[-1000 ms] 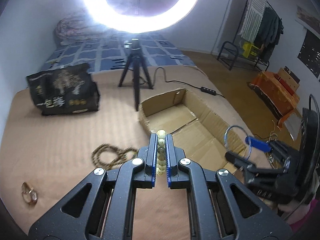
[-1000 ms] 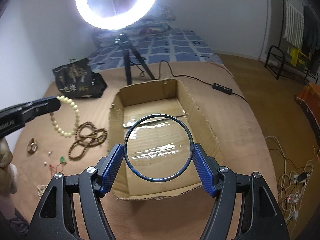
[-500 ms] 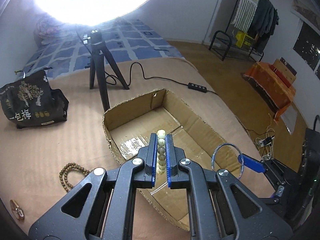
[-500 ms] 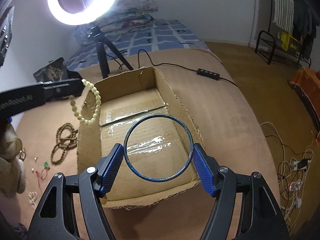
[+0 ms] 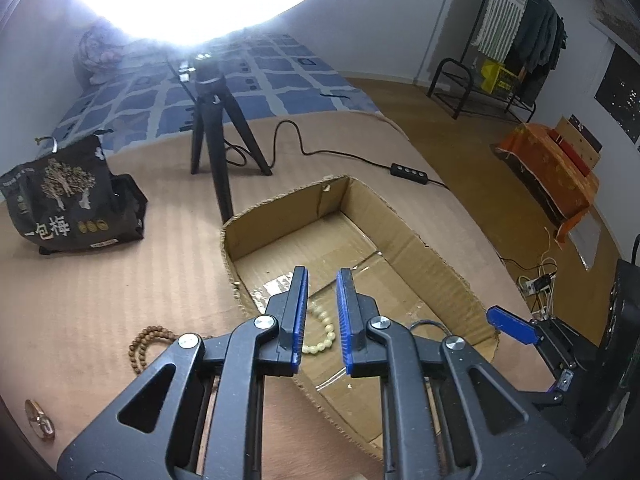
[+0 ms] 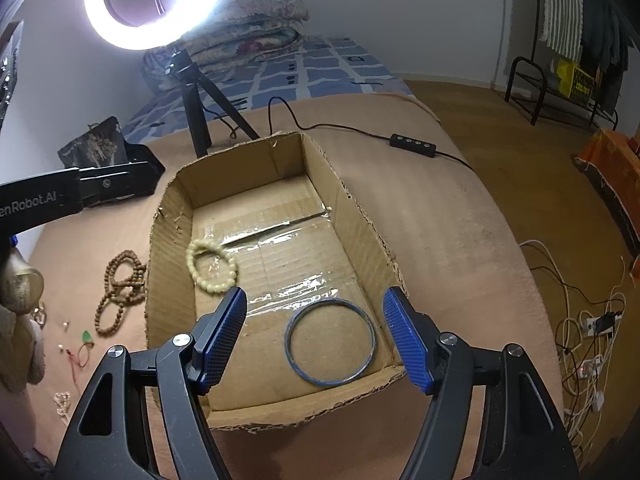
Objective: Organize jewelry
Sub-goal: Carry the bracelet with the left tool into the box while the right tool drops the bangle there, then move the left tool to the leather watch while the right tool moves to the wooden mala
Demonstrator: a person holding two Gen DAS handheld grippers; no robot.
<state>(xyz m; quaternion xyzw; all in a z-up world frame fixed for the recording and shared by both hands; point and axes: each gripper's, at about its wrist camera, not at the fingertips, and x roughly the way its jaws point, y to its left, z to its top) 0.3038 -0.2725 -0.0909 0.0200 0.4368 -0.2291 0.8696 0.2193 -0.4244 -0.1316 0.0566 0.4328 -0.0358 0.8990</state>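
Observation:
An open cardboard box sits on the tan bed cover. A cream bead bracelet lies on its floor at the left. A blue bangle lies on the floor near the front wall. My left gripper is open and empty above the bracelet. My right gripper is open and empty above the bangle; it also shows at the right of the left wrist view. A brown bead necklace lies left of the box.
A ring light on a black tripod stands behind the box, its cable and switch trailing right. A dark printed bag stands far left. Small jewelry pieces and a gold ring lie on the cover. Floor cables lie right.
Both grippers have opened. The cream bracelet dropped from my left gripper into the box, and the blue bangle dropped from my right gripper onto the box floor.

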